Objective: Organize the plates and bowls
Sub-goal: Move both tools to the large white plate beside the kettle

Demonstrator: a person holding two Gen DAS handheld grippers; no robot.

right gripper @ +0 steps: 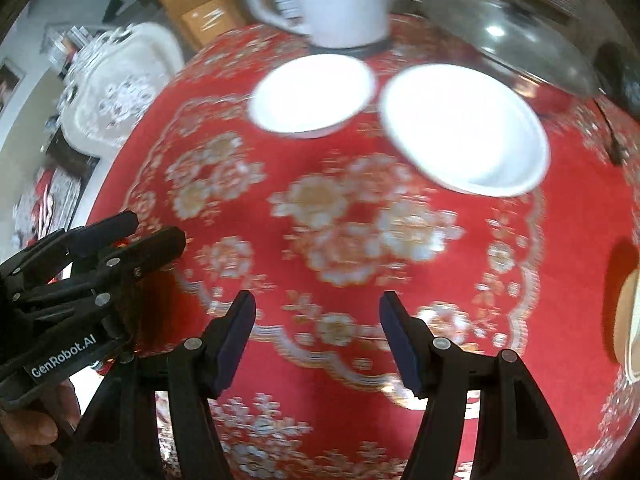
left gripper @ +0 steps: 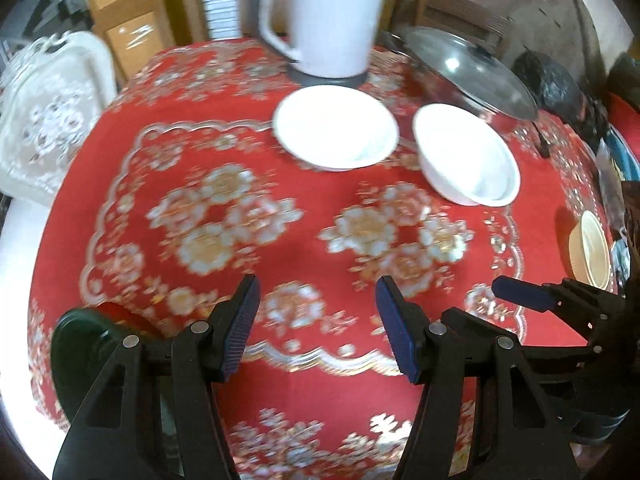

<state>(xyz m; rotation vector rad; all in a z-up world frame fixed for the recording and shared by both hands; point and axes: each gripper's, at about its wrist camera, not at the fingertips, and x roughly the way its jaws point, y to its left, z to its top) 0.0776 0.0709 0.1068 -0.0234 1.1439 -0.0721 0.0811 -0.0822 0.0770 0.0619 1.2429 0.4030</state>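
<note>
Red cloth with pale flowers is covering the bench [left gripper: 132, 128] under me. I am holding my left tongs [left gripper: 318, 328] and right tongs [right gripper: 318, 336] side by side above it, both with jaws standing apart and nothing between them. Two white bowls are sitting near each other at the far side, the left bowl [left gripper: 336, 126] and the right bowl [left gripper: 466, 154], just in front of a white kettle [left gripper: 332, 12] and beside a glass lid [left gripper: 468, 68]. A cream bowl [left gripper: 591, 252] is resting near the right edge.

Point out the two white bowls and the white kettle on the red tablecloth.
Left white bowl [left gripper: 336, 126], left wrist view, on its inside.
Right white bowl [left gripper: 466, 154], left wrist view, on its inside.
White kettle [left gripper: 336, 12], left wrist view, on its body.
</note>
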